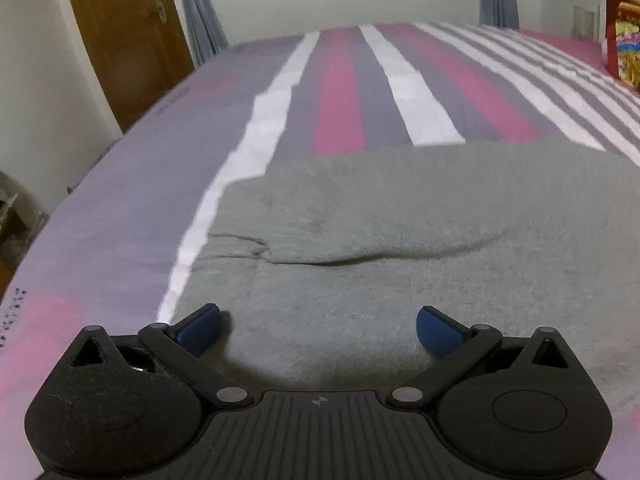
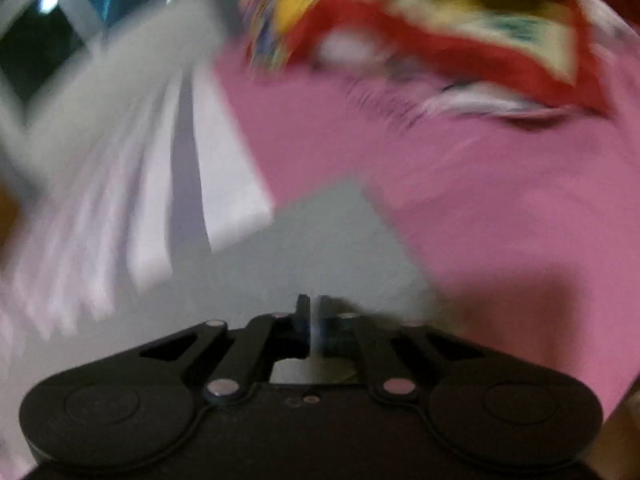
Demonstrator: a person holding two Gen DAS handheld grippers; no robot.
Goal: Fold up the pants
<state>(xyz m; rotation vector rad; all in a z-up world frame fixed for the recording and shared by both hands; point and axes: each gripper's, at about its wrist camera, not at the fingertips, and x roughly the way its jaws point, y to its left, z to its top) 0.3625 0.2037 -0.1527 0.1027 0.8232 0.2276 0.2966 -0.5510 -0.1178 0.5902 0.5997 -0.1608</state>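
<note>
Grey fleecy pants (image 1: 380,208) lie flat on the striped bed, with a fold ridge across the middle. My left gripper (image 1: 318,330) is open, its blue pads (image 1: 200,326) spread wide just above the near part of the pants, holding nothing. In the blurred right wrist view my right gripper (image 2: 314,316) is shut, its jaws nearly together on a thin edge of the grey pants (image 2: 320,236), which stretch ahead over the pink sheet.
The bed sheet (image 1: 348,92) has pink, grey and white stripes. A wooden door (image 1: 124,36) and grey curtains stand beyond the bed at left. A red and yellow patterned bundle (image 2: 440,28) lies at the far right of the bed.
</note>
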